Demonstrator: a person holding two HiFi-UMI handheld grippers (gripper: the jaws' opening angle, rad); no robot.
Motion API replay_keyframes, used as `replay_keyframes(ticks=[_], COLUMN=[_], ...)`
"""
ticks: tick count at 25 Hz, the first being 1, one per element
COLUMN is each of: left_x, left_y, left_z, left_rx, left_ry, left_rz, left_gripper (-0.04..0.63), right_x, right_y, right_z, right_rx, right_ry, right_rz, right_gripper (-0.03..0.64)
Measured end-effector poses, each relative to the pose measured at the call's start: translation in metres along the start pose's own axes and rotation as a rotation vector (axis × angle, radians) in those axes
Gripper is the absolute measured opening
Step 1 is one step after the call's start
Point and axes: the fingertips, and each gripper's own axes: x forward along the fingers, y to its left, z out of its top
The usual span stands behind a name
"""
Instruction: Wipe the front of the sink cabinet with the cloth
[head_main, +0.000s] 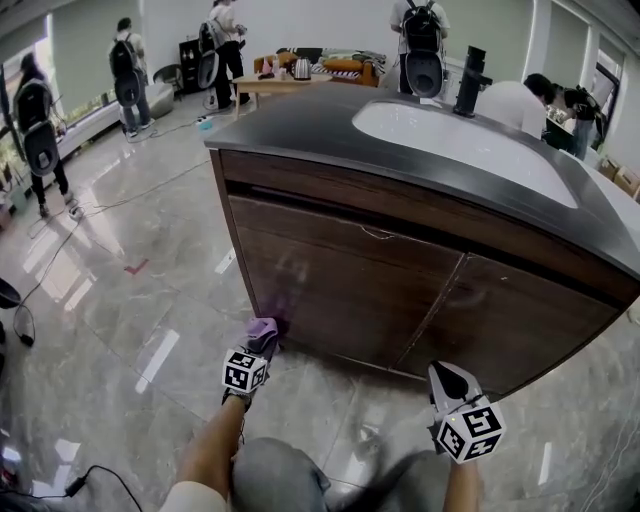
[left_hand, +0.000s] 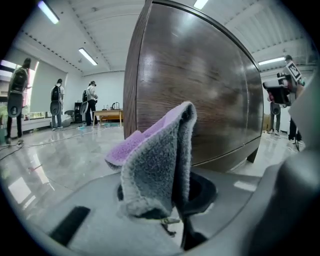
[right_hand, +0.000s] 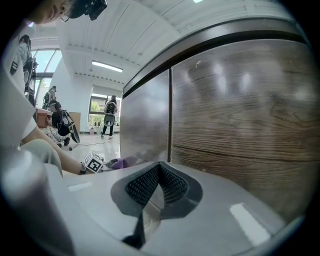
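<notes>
Purple-grey cloth (head_main: 264, 330) lower centre-left of head view, at bottom left corner of sink cabinet (head_main: 400, 290) front, just above marble floor (head_main: 130, 300); contact with wood unclear. Left gripper (head_main: 260, 346) jaws pinching cloth, its fold standing upright between them. Right gripper (head_main: 447, 376) lower right of frame, jaws pressed together, empty, near cabinet base.

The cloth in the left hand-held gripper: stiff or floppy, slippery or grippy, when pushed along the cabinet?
Probably floppy: the cloth folds over above the left hand-held gripper. Its fuzzy pile likely drags on the smooth cabinet front.
</notes>
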Motion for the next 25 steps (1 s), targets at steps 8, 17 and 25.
replay_keyframes(ticks=[8,17,25], left_x=[0.011,0.015,0.025], left_y=[-0.021,-0.063,-0.124], left_z=[0.012,0.022,0.035], left_rx=[0.001,0.009,0.083], left_ry=[-0.023,-0.041,-0.038], left_rz=[-0.046,-0.14,-0.293], left_gripper=[0.066,0.064,0.061], right_x=[-0.018,-0.033,-0.041], right_y=[-0.019,-0.027,-0.038], right_z=[-0.009,-0.026,-0.029], right_rx=[0.023,0.091,0.137], right_ry=[-0.02,-0.019,-0.036], right_rz=[-0.049,-0.076,-0.105], right_gripper=[0.008,0.008,0.008])
